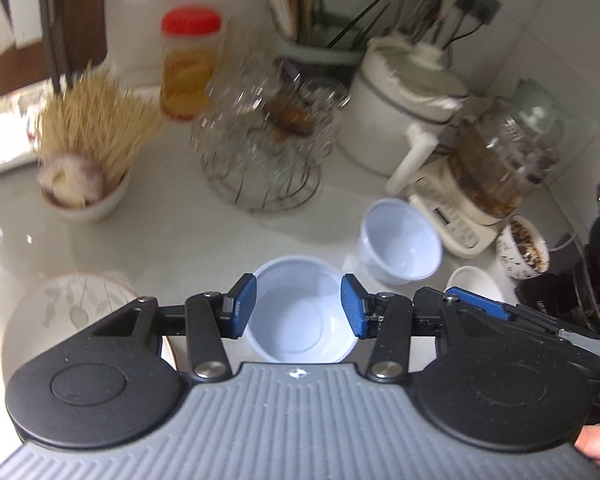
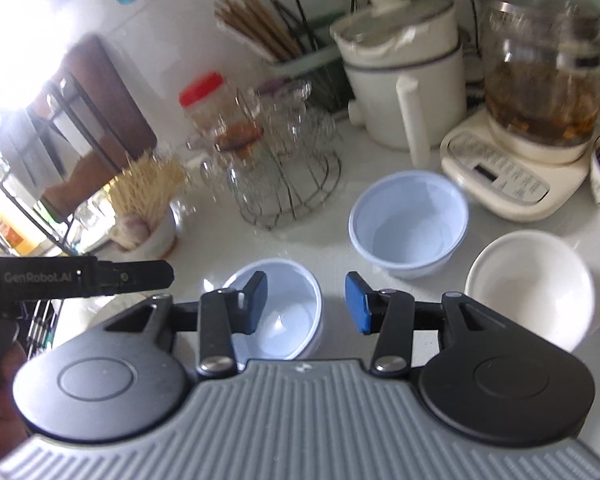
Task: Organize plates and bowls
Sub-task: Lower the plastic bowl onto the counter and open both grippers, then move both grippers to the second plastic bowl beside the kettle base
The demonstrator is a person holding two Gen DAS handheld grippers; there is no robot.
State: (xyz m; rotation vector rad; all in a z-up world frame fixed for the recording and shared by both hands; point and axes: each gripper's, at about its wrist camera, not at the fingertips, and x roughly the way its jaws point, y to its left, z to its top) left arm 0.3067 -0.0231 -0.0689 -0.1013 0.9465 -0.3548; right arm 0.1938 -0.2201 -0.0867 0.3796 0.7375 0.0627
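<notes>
Two pale blue plastic bowls stand on the white counter (image 2: pixel 228 248), both empty. The near blue bowl (image 1: pixel 300 312) sits upright below the left gripper (image 1: pixel 298 310), whose blue pads are spread apart above its rim and press on nothing. The far blue bowl (image 2: pixel 410 222) stands just behind it to the right, near the white bowl (image 2: pixel 530 286), which is also empty. The right gripper (image 2: pixel 306 306) is spread too, with nothing between its pads; the near bowl shows behind its left finger.

At the left edge of the left view lies a patterned plate (image 1: pixel 60 312), partly hidden. Further back, a small white cup (image 1: pixel 88 196) holds a thick bundle of toothpicks and some garlic. A wire rack (image 2: pixel 284 176) carries glass cups. Behind it a red-lidded jar (image 1: pixel 188 64) holds something yellow. The glass kettle (image 2: pixel 540 72) on a cream base contains brown liquid, and a white pot (image 2: pixel 404 76) stands beside it.
</notes>
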